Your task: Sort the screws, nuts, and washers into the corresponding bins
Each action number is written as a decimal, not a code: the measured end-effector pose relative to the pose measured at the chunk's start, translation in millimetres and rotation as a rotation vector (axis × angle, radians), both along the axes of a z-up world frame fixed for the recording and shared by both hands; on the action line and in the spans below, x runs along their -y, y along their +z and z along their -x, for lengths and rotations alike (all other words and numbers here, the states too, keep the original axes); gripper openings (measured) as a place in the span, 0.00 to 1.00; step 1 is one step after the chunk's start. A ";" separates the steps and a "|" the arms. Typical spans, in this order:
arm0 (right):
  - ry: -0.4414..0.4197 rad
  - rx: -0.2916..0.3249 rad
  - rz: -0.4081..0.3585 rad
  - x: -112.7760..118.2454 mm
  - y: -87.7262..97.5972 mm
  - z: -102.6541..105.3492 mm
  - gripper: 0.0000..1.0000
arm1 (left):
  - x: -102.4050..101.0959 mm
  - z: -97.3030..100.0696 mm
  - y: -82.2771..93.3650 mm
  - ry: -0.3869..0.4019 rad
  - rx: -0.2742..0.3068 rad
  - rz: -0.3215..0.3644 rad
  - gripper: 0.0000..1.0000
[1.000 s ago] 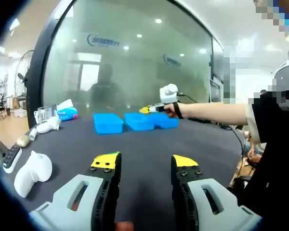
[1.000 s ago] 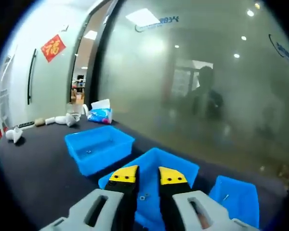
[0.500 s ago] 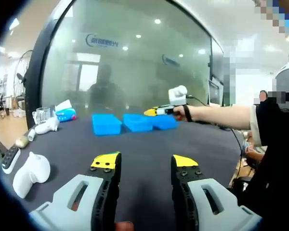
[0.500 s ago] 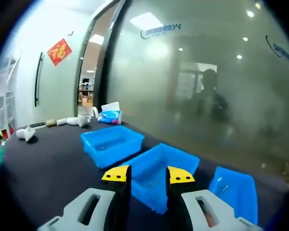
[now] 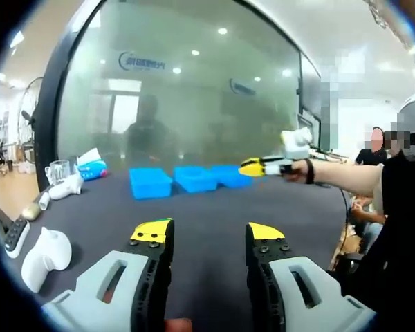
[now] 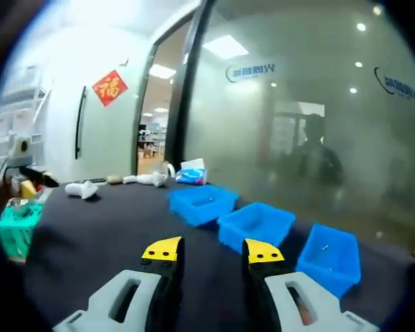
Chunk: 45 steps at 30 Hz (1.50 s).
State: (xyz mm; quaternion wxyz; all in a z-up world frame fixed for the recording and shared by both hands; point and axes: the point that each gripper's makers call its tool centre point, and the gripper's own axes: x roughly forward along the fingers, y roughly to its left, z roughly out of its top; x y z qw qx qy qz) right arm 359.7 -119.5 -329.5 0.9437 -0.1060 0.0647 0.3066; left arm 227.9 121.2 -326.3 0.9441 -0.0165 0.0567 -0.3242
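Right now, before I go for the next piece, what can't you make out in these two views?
- Contents of the three blue bins: too small and blurred in the right gripper view; in the left gripper view their walls hide the insides.
- Loose screws, nuts or washers on the dark table: none can be made out at this distance.
- Teal basket: cut off by the left edge of the right gripper view.

My left gripper point(image 5: 207, 238) has two black jaws with yellow tips, small screws set in the black behind each tip, and pale grey housings with slotted openings. My right gripper point(image 6: 213, 250) is built the same: yellow tips, black jaws, grey housings. In the left gripper view my arm point(image 5: 339, 177) wears a dark wrist strap and a black short sleeve point(image 5: 401, 207).
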 end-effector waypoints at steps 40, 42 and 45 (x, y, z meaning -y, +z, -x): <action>0.179 -0.151 0.050 20.3 -38.2 131.1 0.37 | 5.7 8.1 -13.9 -0.048 -0.030 -0.048 0.41; 0.192 -0.187 0.074 17.2 -42.6 129.6 0.37 | 7.6 10.1 -17.0 -0.064 -0.036 -0.063 0.41; 0.206 -0.206 0.101 11.6 -41.9 123.7 0.35 | 9.4 10.9 -19.6 -0.071 -0.039 -0.072 0.41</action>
